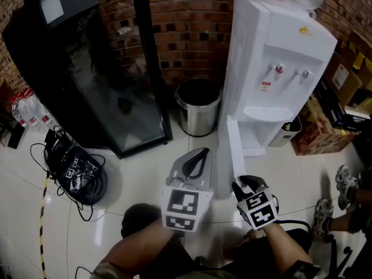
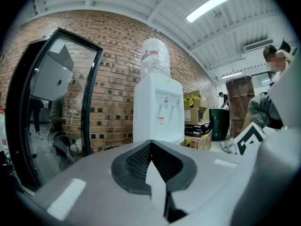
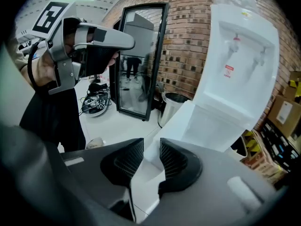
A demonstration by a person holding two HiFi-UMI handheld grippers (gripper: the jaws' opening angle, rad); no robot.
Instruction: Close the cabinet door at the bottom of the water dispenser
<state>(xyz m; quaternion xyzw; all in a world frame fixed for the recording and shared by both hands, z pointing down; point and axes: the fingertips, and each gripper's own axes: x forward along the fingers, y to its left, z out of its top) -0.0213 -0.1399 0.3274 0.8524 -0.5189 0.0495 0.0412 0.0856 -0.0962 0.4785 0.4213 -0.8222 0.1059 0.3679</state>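
Water dispenser white; one tap red. Cabinet door white. Brick wall red-brown, some dark bricks mixed in. Bin shiny silver. Floor white, shiny. Floor tape yellow-black stripes. Glass-door fridge black. Boxes brown. Left gripper, right gripper grey, pads black with tiny grid, cubes black-white squares.

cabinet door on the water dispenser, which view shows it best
Head view: the cabinet door is seen from above, swung wide open. Right gripper view shows it foreshortened between the jaws; left gripper view hides it.
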